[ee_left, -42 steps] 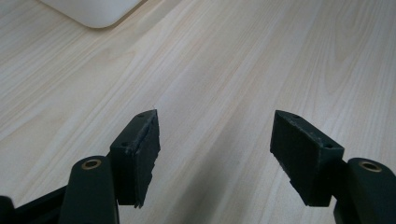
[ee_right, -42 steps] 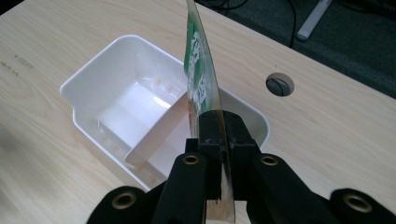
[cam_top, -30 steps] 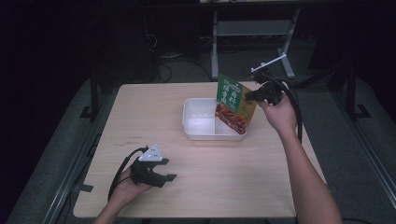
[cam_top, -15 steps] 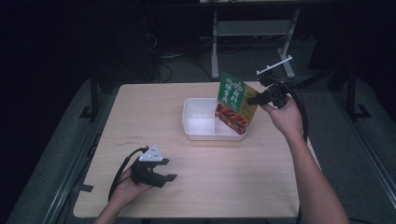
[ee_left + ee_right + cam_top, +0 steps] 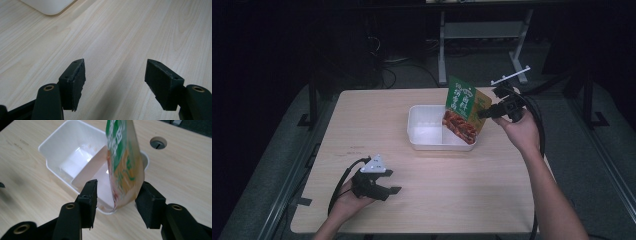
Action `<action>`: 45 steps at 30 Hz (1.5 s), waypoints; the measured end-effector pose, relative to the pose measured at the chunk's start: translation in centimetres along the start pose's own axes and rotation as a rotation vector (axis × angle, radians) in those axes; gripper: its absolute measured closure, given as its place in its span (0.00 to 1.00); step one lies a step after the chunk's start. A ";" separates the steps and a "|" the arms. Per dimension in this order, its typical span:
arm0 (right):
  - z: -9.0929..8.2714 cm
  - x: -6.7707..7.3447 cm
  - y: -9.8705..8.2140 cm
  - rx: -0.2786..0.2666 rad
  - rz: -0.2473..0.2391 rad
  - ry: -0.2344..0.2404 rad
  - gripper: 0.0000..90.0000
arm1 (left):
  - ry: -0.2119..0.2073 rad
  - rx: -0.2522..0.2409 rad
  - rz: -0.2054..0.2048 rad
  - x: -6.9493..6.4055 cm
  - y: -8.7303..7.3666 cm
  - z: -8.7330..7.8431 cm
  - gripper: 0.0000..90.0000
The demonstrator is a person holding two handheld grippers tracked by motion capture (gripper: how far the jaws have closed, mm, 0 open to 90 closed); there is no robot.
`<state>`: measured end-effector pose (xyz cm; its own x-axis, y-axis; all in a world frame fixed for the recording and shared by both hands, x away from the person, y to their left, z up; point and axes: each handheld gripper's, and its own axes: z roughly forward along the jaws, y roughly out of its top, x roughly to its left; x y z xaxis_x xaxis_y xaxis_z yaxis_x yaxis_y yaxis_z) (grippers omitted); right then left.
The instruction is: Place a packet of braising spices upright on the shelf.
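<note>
A light wooden table [image 5: 437,200] is seen from the high view, with a white two-compartment tray [image 5: 432,131] standing near its far middle. A green and orange food pouch [image 5: 463,110] is seen upright over the tray's right-hand compartment, its lower end at the tray's rim; whether it rests on the tray floor cannot be told from this view. The right gripper [image 5: 486,113] is seen at the pouch's right edge, held up in the person's right hand [image 5: 521,131]. In the right gripper view the jaws are found spread apart: the pouch [image 5: 125,165] lies against the right-hand jaw, while a clear gap stands between it and the left-hand jaw, so it is not clamped. The tray's divider and a round cable hole [image 5: 158,143] in the table are also disclosed there. The left gripper [image 5: 393,191] is seen low at the near left of the table, well apart from the tray. In the left gripper view its jaws are found wide apart over bare wood, nothing between them, and one corner of the tray [image 5: 47,6] is shown at the upper left.
</note>
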<state>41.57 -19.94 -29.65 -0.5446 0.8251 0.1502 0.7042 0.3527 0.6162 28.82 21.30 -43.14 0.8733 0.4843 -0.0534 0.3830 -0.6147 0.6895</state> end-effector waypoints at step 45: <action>0.3 0.3 -11.4 -0.035 0.030 0.130 0.53 | -0.004 -0.003 -0.011 0.2 -0.1 0.1 0.36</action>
<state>33.46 -23.56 -36.84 -0.5799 0.7698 0.2667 0.7058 0.3113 0.6364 28.96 21.34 -43.29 0.8700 0.4889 -0.0640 0.3921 -0.6073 0.6909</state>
